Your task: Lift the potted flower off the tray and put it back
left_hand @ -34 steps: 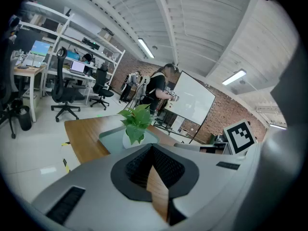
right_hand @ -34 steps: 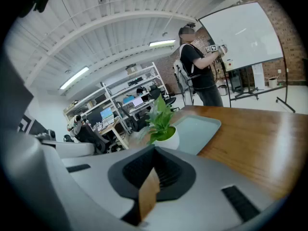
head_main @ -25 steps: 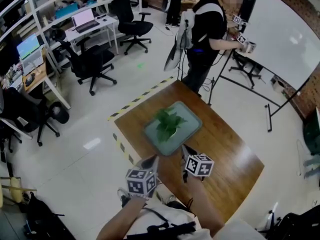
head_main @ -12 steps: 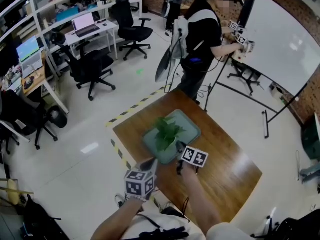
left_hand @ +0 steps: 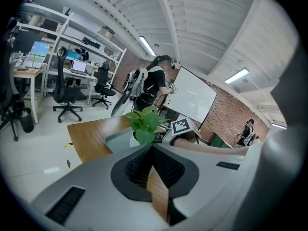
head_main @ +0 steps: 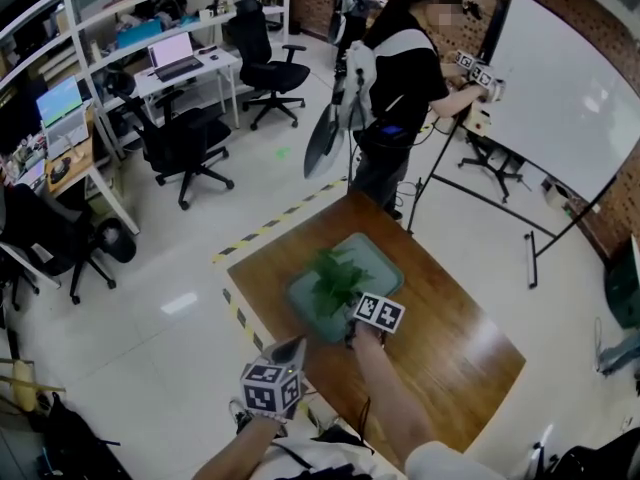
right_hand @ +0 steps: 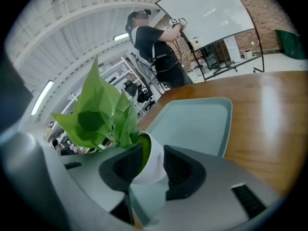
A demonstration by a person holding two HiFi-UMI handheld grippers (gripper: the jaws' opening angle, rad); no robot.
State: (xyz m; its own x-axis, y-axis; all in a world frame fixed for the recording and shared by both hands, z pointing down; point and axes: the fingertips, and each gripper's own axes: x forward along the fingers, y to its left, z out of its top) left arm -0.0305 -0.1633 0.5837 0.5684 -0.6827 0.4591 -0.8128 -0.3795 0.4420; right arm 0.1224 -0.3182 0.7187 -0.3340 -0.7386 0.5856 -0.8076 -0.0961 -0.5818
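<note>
The potted flower (head_main: 335,276), green leaves in a white pot, stands on the pale grey-green tray (head_main: 385,258) on the wooden table (head_main: 450,338). My right gripper (head_main: 350,308) is at the pot from the near side. In the right gripper view its jaws are opening, with the white pot (right_hand: 153,165) between the pads (right_hand: 179,170) and the leaves (right_hand: 98,114) rising over the left jaw. My left gripper (head_main: 290,349) hangs off the table's near corner, shut on nothing. In its own view my left gripper (left_hand: 153,149) points at the plant (left_hand: 144,121).
A person (head_main: 405,68) stands beyond the table's far edge, next to a whiteboard (head_main: 570,78) on a stand. Office chairs (head_main: 185,133) and desks fill the room's left side. Yellow-black tape (head_main: 275,223) marks the floor along the table's left edges.
My right gripper has moved forward and down to the pot on the tray, and its jaws have spread. The left gripper has stayed near the table's corner.
</note>
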